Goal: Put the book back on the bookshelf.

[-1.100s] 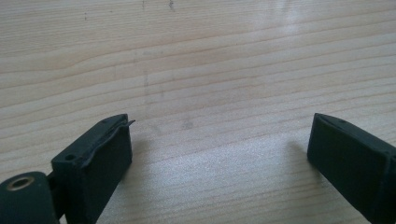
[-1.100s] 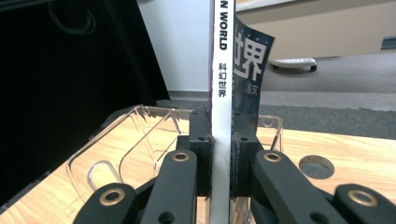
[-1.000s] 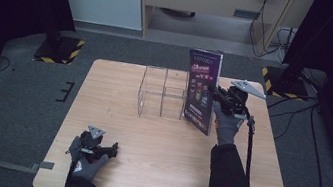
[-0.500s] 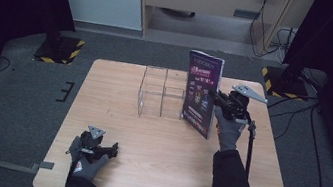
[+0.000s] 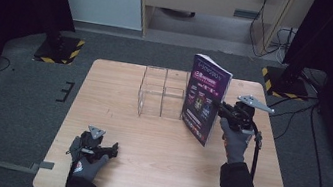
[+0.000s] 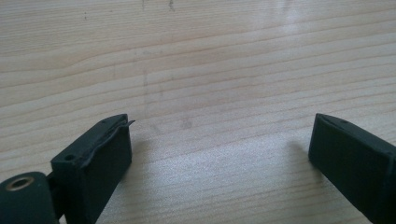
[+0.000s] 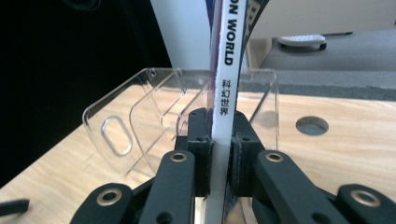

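Since the earlier frames the magazine (image 5: 205, 99) and the right gripper (image 5: 223, 108) clamped on it had been carried a little to the right across the wooden table (image 5: 118, 96), away from the clear acrylic organizer (image 5: 162, 93); the left gripper (image 5: 112, 148) had been kept where it was, near the front left edge.

In the high view the magazine was seen held upright, its purple cover turned toward the camera, its lower corner just above the tabletop and its left edge just beside the organizer; whether the two touched could not be told from there. In the right gripper view the white spine (image 7: 224, 93) was seen pinched between the two black jaws, which were closed tight on it; the printed lettering on the spine was readable there, while the cover was not visible. Behind the spine the organizer's clear dividers (image 7: 154, 116) and a round hole in the tabletop (image 7: 312, 125) were shown.

In the left gripper view the jaws were seen spread wide, with nothing but bare wood grain between them; in the high view that gripper was seen lying low on the table under a gloved hand (image 5: 88, 162).

Beyond the table, yellow-and-black striped stand feet (image 5: 62, 51) were set on the grey carpet, and cables (image 5: 284, 41) were trailed across the floor at the far right.
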{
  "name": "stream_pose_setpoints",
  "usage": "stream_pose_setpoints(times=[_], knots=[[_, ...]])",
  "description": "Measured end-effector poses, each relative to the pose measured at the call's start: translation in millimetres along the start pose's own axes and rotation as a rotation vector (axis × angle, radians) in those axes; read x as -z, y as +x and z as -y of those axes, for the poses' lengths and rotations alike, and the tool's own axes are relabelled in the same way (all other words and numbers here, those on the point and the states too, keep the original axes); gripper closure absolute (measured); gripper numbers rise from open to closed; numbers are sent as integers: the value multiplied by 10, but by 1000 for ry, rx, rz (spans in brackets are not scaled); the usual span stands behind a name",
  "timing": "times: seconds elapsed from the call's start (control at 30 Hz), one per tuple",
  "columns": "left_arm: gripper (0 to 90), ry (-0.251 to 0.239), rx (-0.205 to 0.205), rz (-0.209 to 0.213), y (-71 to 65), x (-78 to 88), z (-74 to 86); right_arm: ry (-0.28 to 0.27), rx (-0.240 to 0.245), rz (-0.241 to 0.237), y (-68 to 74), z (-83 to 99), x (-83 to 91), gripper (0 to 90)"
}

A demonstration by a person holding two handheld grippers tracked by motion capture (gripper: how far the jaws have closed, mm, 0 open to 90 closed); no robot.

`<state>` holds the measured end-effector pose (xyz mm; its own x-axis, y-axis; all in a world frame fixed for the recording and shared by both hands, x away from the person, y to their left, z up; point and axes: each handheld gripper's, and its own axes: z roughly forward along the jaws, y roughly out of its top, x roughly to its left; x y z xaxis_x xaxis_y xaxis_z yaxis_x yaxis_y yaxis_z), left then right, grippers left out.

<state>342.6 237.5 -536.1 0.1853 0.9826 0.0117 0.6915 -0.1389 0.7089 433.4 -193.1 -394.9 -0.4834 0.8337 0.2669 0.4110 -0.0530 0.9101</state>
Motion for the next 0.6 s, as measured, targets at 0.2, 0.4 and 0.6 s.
stream_pose_setpoints(times=[0.2,0.4,0.6], knots=[[48,1,0,1,-2,-1,0,16,-1,-4,-4,124,113,814],[40,4,-5,7,-4,-3,-1,41,10,-5,6,245,220,813],[21,8,1,4,-14,8,14,58,16,-3,7,329,294,812]])
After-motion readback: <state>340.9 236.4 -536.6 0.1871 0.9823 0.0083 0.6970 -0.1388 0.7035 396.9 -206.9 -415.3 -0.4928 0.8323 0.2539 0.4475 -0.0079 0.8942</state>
